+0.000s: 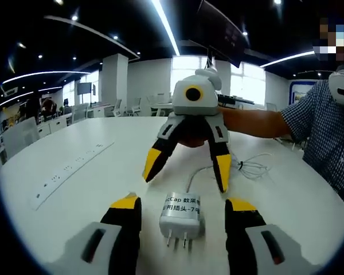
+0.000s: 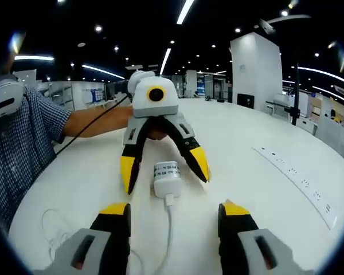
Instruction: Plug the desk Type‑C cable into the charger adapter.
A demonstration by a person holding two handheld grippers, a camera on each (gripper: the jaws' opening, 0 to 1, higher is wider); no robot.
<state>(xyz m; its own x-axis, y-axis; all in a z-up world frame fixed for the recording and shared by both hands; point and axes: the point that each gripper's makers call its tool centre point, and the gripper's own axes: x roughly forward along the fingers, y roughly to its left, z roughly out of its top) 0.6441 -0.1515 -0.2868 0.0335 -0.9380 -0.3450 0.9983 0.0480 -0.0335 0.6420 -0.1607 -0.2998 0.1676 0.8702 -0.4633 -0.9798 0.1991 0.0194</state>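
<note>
White charger adapter (image 1: 182, 219) with printed label lies on the table (image 1: 74, 189), cable (image 2: 169, 229) plugged in; both grippers' jaws apart.

White boxy charger adapter (image 1: 182, 216) lying flat on white bench (image 1: 74, 189), prongs bare. White Type-C cable (image 2: 168, 229) already plugged in, slack coiled nearby.

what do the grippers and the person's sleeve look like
Each gripper, left and right, has a grey-white body, black jaws with yellow tips and a round yellow-ringed lens on top. The near jaws carry grey pads with dark slots. The person wears a blue-and-white checked short sleeve.
</note>
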